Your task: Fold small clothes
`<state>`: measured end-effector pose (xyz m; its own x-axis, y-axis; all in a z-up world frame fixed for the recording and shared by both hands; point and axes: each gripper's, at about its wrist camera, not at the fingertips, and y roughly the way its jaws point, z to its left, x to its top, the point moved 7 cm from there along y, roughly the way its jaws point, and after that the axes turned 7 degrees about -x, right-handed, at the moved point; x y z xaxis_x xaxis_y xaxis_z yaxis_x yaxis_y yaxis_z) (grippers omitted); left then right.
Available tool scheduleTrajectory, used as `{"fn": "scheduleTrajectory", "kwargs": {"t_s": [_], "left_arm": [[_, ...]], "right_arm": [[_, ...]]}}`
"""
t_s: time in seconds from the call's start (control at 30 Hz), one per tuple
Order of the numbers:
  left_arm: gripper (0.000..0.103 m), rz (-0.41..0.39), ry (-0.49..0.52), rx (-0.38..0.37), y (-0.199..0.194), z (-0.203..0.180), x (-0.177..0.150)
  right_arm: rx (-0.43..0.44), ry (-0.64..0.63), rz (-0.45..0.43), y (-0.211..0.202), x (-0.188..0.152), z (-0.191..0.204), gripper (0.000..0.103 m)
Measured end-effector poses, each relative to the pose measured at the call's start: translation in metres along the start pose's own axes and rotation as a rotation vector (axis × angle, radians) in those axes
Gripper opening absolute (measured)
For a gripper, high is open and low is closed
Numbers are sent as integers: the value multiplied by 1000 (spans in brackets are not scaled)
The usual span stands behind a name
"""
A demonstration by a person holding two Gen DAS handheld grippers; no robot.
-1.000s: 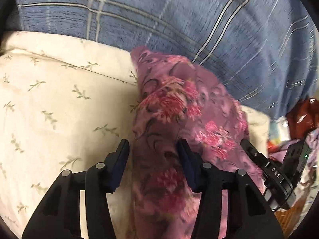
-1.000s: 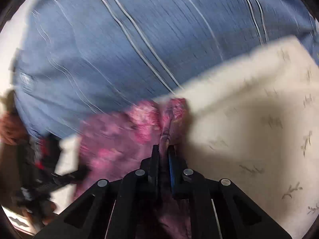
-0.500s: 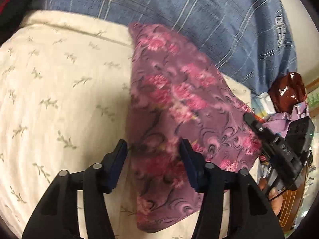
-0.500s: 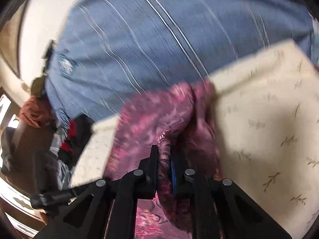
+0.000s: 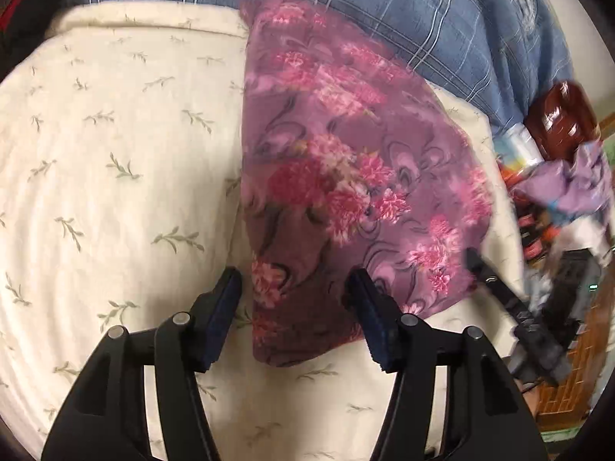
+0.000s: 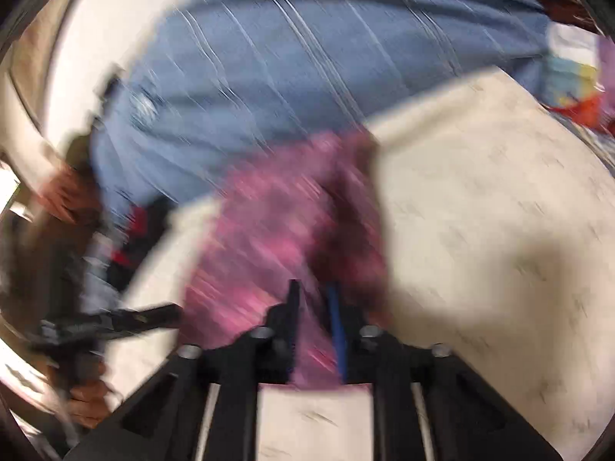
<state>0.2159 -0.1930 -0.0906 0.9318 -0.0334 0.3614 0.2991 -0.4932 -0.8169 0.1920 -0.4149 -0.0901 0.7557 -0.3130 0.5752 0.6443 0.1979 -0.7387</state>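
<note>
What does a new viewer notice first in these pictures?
The purple flowered cloth stands out first, lying on the cream leaf-print sheet. The left gripper stands open over its near edge. The right gripper pinches the cloth, with a blue checked blanket behind.

The small garment is purple with pink and crimson flowers and dark swirls. Under it, the sheet is cream with olive sprigs. Beyond the garment, the person's shirt is blue, crossed by pale stripes, probably a check.
</note>
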Motion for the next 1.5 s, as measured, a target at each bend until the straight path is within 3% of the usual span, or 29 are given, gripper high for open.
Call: {"fn": "scheduleTrajectory", "kwargs": {"t_s": [0.07,0.1,0.13,0.2,0.27,0.3,0.37,0.43,0.47,0.5,0.6,0.67,0.77,0.87,0.97,1.0,1.07,1.23,1.3,1.4,1.5], "left_arm": [[57,2,52,44,-8,-6,-5],[57,8,51,21,-11,-8,-7],[57,8,48,-9,-16,-10,-8],[58,-19,40,-20,-25,-11,-6],[58,-30,32,-6,-22,-9,-1],[58,-18,25,12,-17,-6,0],[57,25,-1,32,-6,7,0],[57,21,-5,7,-6,9,1],[57,25,-2,-3,-14,9,-1],[57,14,-1,-27,-22,9,1],[59,-76,-24,-115,-46,8,28],[68,-118,-61,-161,-53,7,53],[71,-124,-103,-194,-38,-4,89],[71,-103,-101,-160,-14,-10,106],[71,-89,-102,-84,6,-1,114],[71,-80,-103,-44,16,4,115],[72,-45,-99,18,35,14,115],[73,-41,-65,23,37,13,114],[73,-58,-55,7,27,8,115],[73,-99,-30,17,14,1,119],[73,-110,1,42,12,-6,127]], "right_arm": [[34,48,-28,-8,-1,-7,4],[36,65,-22,-11,2,-7,5],[58,82,-24,-18,7,-4,15],[110,98,-50,-26,17,2,19],[125,118,-78,-28,27,4,39],[120,129,-90,-25,31,3,38],[103,202,-96,-14,34,-9,28],[26,252,-30,8,31,-21,23],[-3,248,16,19,26,-28,14],[3,237,-1,17,28,-29,14],[-12,206,-27,1,45,-28,23],[61,215,-96,-15,67,-22,28],[196,194,-118,-15,94,4,44],[200,86,-122,4,104,34,43],[187,66,-96,33,112,42,39],[170,60,-79,44,112,40,39],[56,9,-15,69,105,31,32],[-21,-91,18,81,107,29,37],[8,-60,20,75,115,26,38],[93,85,2,68,130,8,43],[107,178,35,78,135,-4,48]]}}
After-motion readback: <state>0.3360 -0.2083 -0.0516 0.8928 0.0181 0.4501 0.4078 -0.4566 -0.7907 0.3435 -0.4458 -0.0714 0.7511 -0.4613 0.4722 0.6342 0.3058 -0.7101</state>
